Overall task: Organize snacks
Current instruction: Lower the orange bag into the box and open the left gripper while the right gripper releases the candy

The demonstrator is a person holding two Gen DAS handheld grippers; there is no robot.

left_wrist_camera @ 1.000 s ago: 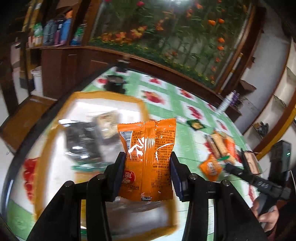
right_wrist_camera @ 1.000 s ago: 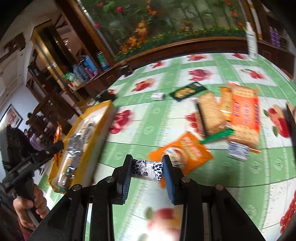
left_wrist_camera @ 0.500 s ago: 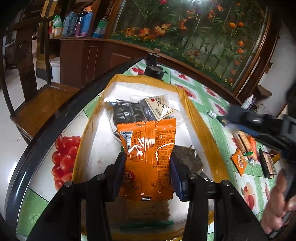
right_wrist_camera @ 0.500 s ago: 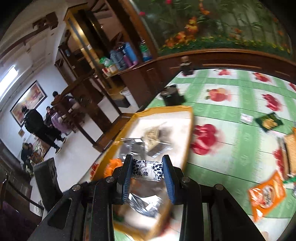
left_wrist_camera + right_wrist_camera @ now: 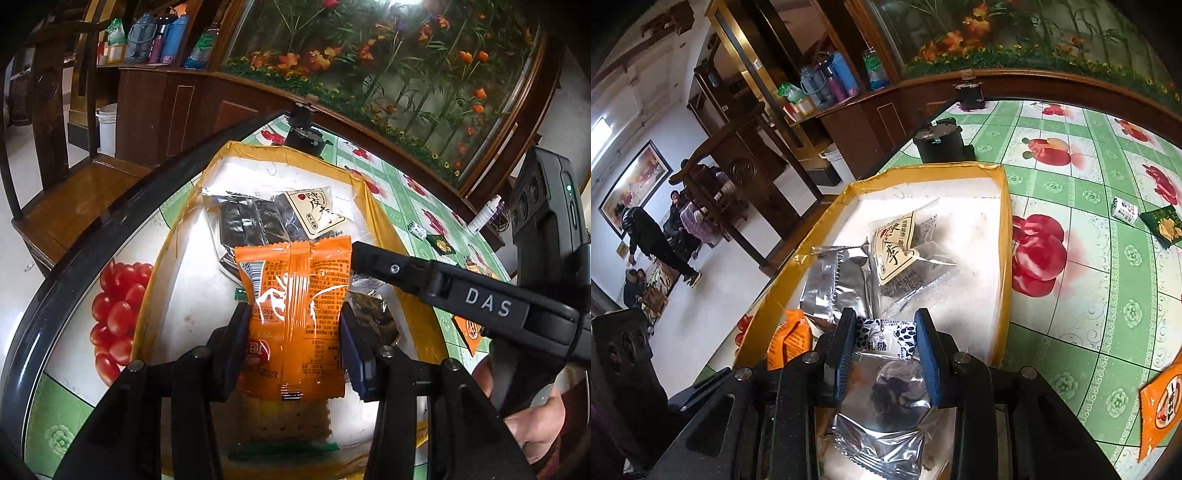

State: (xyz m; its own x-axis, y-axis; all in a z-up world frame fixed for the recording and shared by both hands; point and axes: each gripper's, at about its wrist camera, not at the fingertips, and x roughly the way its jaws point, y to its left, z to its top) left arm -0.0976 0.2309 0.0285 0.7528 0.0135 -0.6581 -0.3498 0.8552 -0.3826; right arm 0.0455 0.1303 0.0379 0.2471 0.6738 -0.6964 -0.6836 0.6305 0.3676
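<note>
**Both grippers over the tray, each holding a snack**

Left gripper (image 5: 293, 328) was clamped on an orange snack packet (image 5: 295, 314), blue pads pressed against its two side edges, packet upright with its printed back to the camera. It hung above the near half of the yellow-rimmed tray (image 5: 373, 206). Below it in the tray lay a cracker pack (image 5: 288, 421); farther in, dark foil-wrapped packs (image 5: 251, 221) and a clear packet with a cream label (image 5: 317, 212).

Right gripper (image 5: 884, 345) was closed narrowly on a small white candy with a dark leaf print (image 5: 886, 338), held crosswise between the pads above the tray's near end. A silver foil packet (image 5: 882, 417) lay directly under the fingers. The orange packet showed at the left of this view (image 5: 790, 339).

On the green fruit-print tablecloth (image 5: 1089, 295) right of the tray: another small white candy (image 5: 1124, 210), a dark green packet (image 5: 1163, 225) just beside it, and an orange packet (image 5: 1161, 406) near the right edge. People stood in the far room at left.
</note>
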